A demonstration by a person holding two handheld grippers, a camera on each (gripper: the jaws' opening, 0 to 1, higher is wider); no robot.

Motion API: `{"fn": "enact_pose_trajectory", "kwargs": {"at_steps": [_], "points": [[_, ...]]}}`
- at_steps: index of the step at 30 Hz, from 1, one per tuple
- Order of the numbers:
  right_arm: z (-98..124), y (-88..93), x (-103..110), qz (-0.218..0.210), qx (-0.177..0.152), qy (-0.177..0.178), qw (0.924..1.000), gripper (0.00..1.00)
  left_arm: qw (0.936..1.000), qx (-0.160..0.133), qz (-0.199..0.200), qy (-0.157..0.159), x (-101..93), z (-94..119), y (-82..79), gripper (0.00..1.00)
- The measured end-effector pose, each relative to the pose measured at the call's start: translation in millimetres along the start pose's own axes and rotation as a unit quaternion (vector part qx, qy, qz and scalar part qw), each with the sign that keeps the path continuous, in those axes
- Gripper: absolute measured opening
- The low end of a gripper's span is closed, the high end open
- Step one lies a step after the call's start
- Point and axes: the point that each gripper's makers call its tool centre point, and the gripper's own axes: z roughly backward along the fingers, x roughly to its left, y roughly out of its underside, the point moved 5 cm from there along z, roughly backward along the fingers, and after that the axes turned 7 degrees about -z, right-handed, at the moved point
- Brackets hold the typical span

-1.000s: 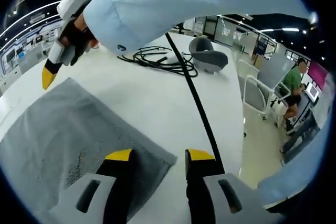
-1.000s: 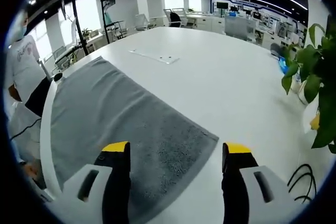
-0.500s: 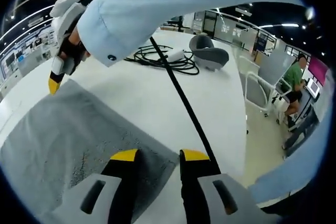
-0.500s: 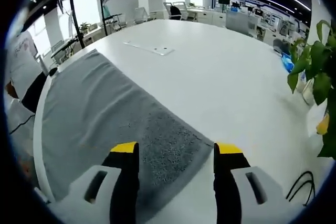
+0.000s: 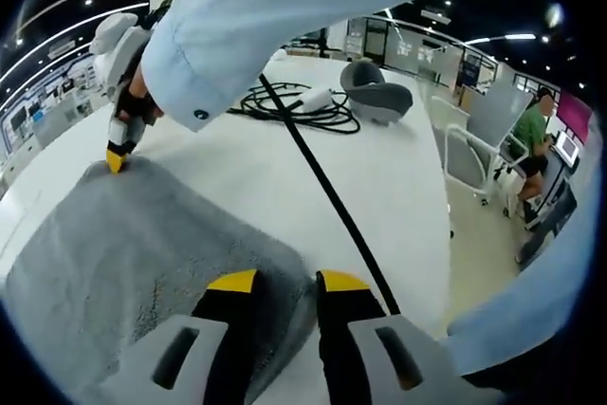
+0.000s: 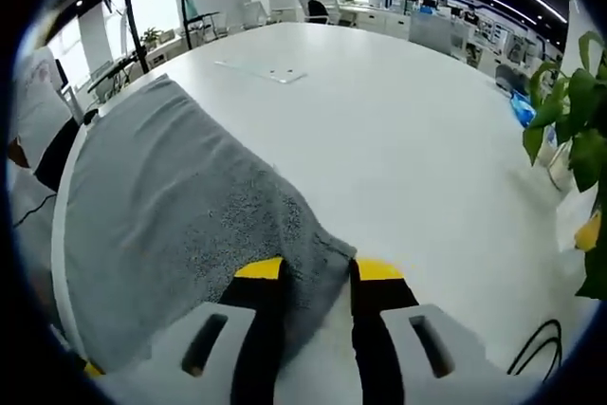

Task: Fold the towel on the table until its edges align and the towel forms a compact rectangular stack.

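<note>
A grey towel (image 5: 133, 253) lies spread on the white table (image 5: 379, 187). In the left gripper view, my left gripper (image 5: 287, 282) has its yellow-tipped jaws drawn in on the towel's near corner, which bunches up between them. My right gripper (image 5: 116, 154), held by a hand in a light blue sleeve, touches the far corner at upper left. In the right gripper view, the right gripper (image 6: 319, 269) is shut on that corner of the towel (image 6: 161, 196), whose edge puckers up between the jaws.
A black cable (image 5: 322, 196) runs across the table past my left jaws. Coiled cables (image 5: 294, 106) and a grey headset-like object (image 5: 377, 101) lie beyond. A flat plate (image 6: 266, 71) sits past the towel, and a green plant (image 6: 579, 92) stands at right. People stand off the table.
Both grippers have dropped onto the towel's corners and narrowed their jaws from wide open to pinching the cloth. The towel's corners now bunch up slightly.
</note>
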Motion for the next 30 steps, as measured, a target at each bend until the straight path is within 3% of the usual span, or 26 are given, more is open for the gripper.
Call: {"fn": "enact_pose_trajectory", "kwargs": {"at_steps": [11, 17, 30], "points": [[0, -1.0, 3, -0.005, 0.006, -0.007, 0.9999, 0.09, 1.0, -0.002, 0.001, 0.009, 0.2, 0, 0.7, 0.06], [5, -2.3, 6, -0.016, 0.007, -0.009, 0.9998, 0.03, 0.9995, -0.015, 0.021, 0.017, 2.7, 2, -0.9, 0.04], [18, -13.3, 8, -0.031, 0.019, 0.002, 0.9993, 0.01, 0.9977, -0.037, 0.055, 0.011, 7.4, 17, -11.6, 0.04]]}}
